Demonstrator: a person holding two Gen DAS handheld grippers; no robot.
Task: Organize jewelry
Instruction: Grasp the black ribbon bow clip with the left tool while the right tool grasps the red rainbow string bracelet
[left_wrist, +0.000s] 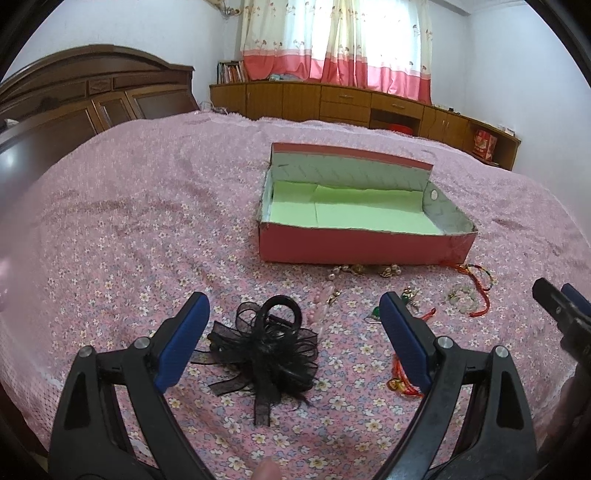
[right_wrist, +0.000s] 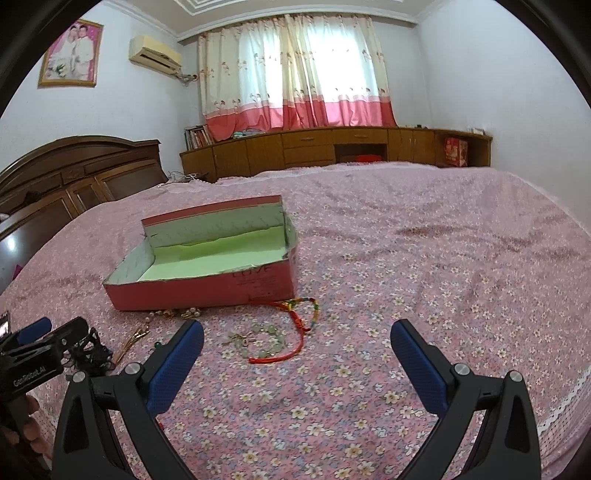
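Note:
An open red box (left_wrist: 354, 245) (right_wrist: 207, 286) with a pale green lining sits on the bed. In front of it lie jewelry pieces: a black ribbon hair clip (left_wrist: 271, 347), a pale bead bracelet (right_wrist: 264, 341) (left_wrist: 461, 297), a red cord bracelet (right_wrist: 301, 314) (left_wrist: 478, 280), pearl and gold pieces (left_wrist: 364, 270) (right_wrist: 177, 314) at the box's foot, and a pink hairpin (left_wrist: 321, 306). My left gripper (left_wrist: 295, 325) is open, with the black clip lying between its fingers. My right gripper (right_wrist: 297, 349) is open just right of the bead bracelet.
A pink floral bedspread (right_wrist: 424, 280) covers the whole bed. A dark wooden headboard (left_wrist: 85, 96) stands at the left, low wooden cabinets (right_wrist: 332, 147) under a curtained window at the back. A red charm (left_wrist: 400, 384) lies by the left gripper's right finger.

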